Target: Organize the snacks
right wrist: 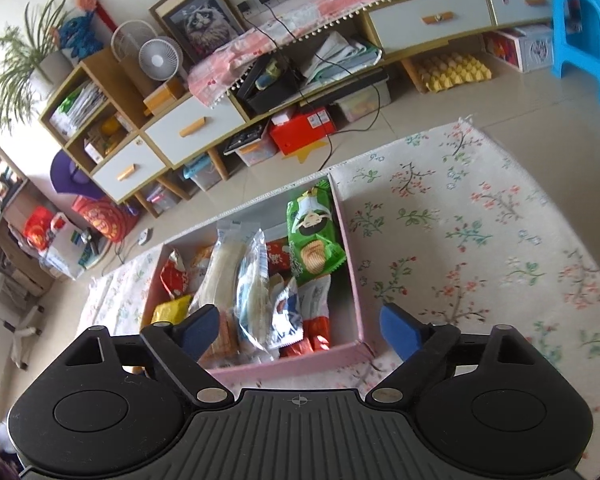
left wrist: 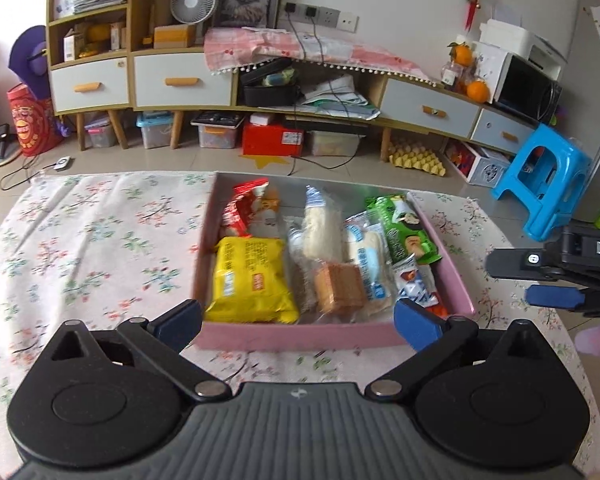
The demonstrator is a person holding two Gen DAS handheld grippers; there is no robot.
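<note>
Late in the sorting, by the look of it: left tongs (left wrist: 298, 322) and right tongs (right wrist: 298, 330) both spread wide and empty, facing at twelve o'clock the shallow pink cardboard box (left wrist: 300, 338) of packed snack packets (left wrist: 250, 278) on the floral-clothed table (left wrist: 100, 240); likely only tidying or withdrawal left.

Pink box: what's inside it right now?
The pink rectangular cardboard box holds packaged snacks: a yellow packet, a green crisp bag, a long white clear-wrapped roll, a red wrapper, and brown biscuits. Anything beneath them is covered.
</note>
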